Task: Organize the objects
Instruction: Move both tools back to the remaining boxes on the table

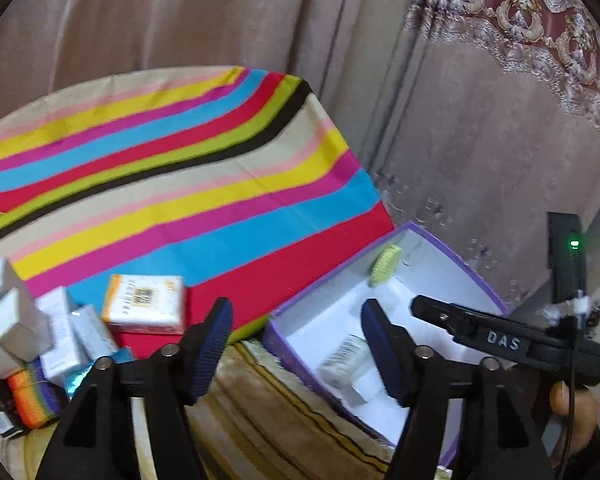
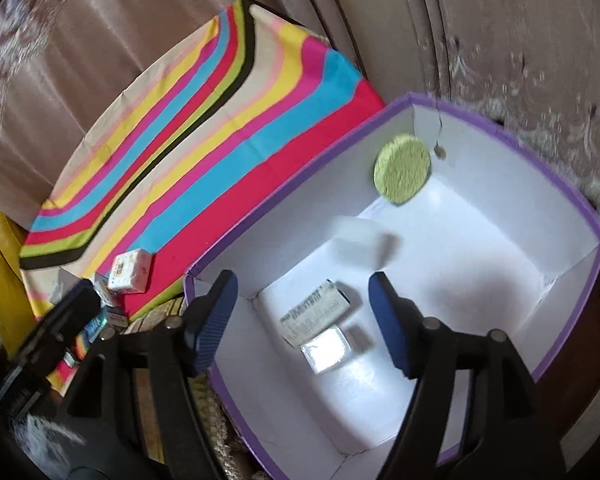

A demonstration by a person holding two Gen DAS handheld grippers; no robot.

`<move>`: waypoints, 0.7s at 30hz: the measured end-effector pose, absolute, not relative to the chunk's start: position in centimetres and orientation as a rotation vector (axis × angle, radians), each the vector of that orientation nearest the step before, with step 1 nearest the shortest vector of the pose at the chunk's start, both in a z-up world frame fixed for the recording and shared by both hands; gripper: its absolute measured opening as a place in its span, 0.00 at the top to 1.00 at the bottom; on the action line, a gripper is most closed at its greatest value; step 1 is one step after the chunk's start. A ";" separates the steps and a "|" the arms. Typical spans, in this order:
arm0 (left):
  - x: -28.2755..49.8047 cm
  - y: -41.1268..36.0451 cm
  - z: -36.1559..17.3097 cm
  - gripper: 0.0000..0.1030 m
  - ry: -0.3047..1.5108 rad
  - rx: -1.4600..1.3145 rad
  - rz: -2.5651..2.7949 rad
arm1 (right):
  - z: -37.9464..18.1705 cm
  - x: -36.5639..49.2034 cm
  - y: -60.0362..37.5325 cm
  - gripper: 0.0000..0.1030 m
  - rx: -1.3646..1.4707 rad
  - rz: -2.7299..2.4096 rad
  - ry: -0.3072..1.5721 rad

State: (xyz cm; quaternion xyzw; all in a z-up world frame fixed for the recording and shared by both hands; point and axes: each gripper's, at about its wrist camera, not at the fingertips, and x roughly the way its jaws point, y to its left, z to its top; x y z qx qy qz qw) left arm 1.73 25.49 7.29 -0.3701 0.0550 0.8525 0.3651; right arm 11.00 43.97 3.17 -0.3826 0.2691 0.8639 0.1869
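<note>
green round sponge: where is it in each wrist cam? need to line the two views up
Left wrist: green round sponge right of centre, leaning against the far inner wall of the purple-rimmed box, partly cut off by its rim.
Right wrist: same sponge upper right of centre, whole disc visible, near the box's far corner.
Shared landmark: the orange-and-white packet on the striped cloth, left of the box.

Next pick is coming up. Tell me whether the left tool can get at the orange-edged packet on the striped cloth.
Probably yes. The left tool is open and empty, and the packet lies on the cloth with its top and near side bare; only small boxes crowd its left side.
</note>
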 end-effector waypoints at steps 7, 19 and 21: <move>2.6 22.9 9.2 0.19 0.232 -0.807 2.406 | 6.4 10.6 40.8 0.08 -0.932 2.431 0.415; 1.8 15.6 9.7 0.17 0.116 -0.848 2.484 | 7.9 8.4 35.6 0.03 -0.938 2.623 0.158; 1.5 14.3 9.3 0.17 0.096 -0.892 2.518 | 7.8 8.0 35.4 0.03 -0.989 2.657 0.232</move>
